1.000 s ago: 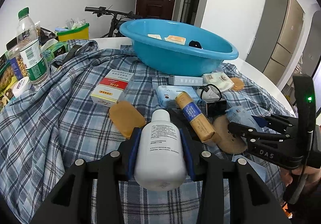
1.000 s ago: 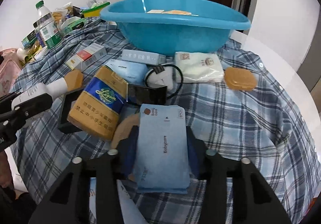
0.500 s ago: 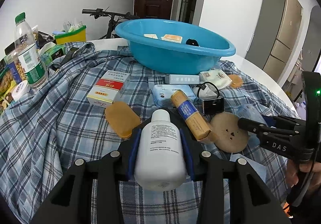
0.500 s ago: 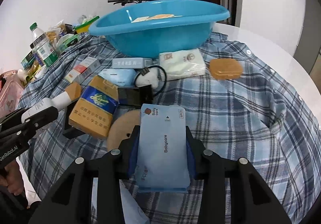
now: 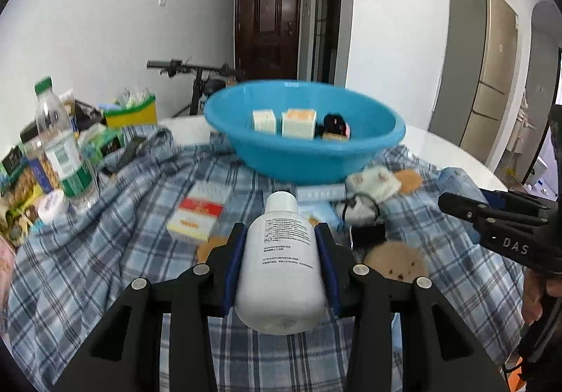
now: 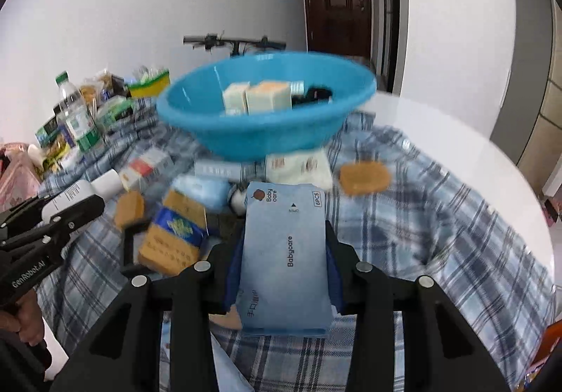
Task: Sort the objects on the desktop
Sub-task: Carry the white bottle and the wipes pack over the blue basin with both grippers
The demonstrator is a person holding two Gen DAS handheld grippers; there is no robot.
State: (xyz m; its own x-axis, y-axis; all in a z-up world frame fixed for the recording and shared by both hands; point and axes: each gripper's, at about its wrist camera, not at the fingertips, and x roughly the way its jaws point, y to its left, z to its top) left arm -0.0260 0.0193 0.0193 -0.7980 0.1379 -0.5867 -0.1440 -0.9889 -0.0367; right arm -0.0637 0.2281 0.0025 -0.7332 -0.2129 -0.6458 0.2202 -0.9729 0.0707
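My left gripper (image 5: 281, 241) is shut on a white plastic bottle (image 5: 281, 262), cap pointing away, held above the checked cloth. My right gripper (image 6: 284, 244) is shut on a pale blue Babycare wipes pack (image 6: 286, 258), also lifted off the cloth. A blue basin (image 5: 305, 142) stands beyond both, holding two small boxes (image 5: 298, 123) and a dark item. The same basin (image 6: 263, 114) fills the middle of the right wrist view. The right gripper (image 5: 453, 207) shows at the right edge of the left wrist view, the left gripper (image 6: 70, 206) at the left edge of the right wrist view.
On the blue checked cloth (image 5: 105, 251) lie a red-and-white box (image 5: 196, 220), a yellow-and-blue box (image 6: 175, 234), brown oval pads (image 6: 365, 177), a white packet (image 6: 298, 167) and a black item with a cable (image 5: 365, 223). A water bottle (image 5: 63, 146) and snack packs crowd the left edge.
Both grippers have risen with their loads and tipped up, so the basin's inside shows more and sits lower in both views.
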